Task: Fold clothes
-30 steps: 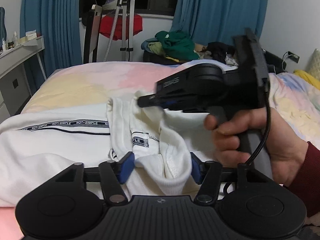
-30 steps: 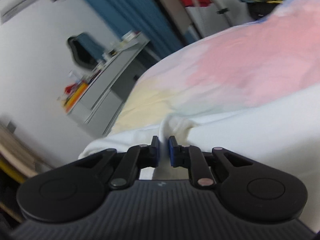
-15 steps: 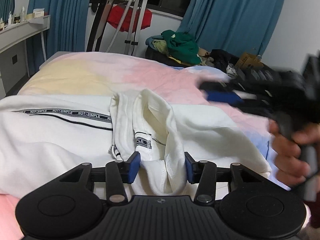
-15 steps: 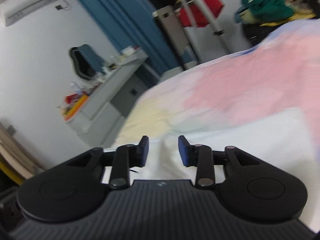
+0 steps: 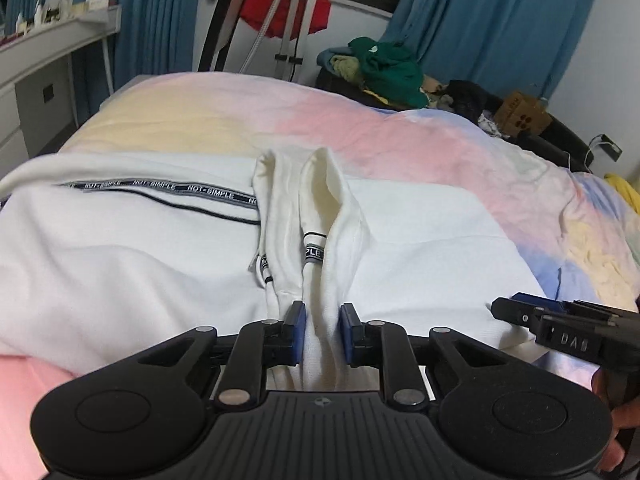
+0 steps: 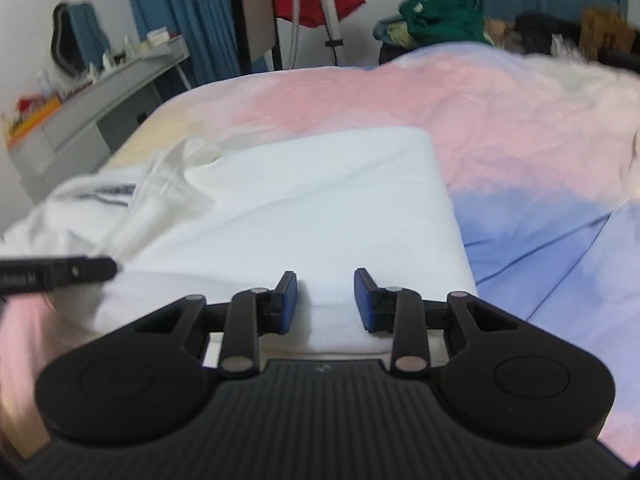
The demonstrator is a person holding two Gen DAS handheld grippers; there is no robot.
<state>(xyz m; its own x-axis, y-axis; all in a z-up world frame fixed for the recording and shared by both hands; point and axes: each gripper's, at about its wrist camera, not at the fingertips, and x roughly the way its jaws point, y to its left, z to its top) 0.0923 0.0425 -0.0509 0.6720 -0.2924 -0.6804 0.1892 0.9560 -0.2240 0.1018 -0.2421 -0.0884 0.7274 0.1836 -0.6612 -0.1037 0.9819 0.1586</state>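
A: Left gripper [image 5: 322, 334] state?
B: Pads part-closed around a raised ridge of the white sweatshirt [image 5: 160, 264]; fabric fills the gap. Full clamp, can't tell.
A: Right gripper [image 6: 325, 302]?
B: Spread wide, nothing between the pads, hovering over the sweatshirt's near right edge.
A: Sweatshirt position?
B: Flat on the bed [image 5: 400, 136], printed stripe [image 5: 160, 188] running left of the ridge.
A: Beyond the sweatshirt?
B: Pastel bedspread, then a green clothes pile [image 5: 384, 68] and blue curtains [image 5: 500, 20].
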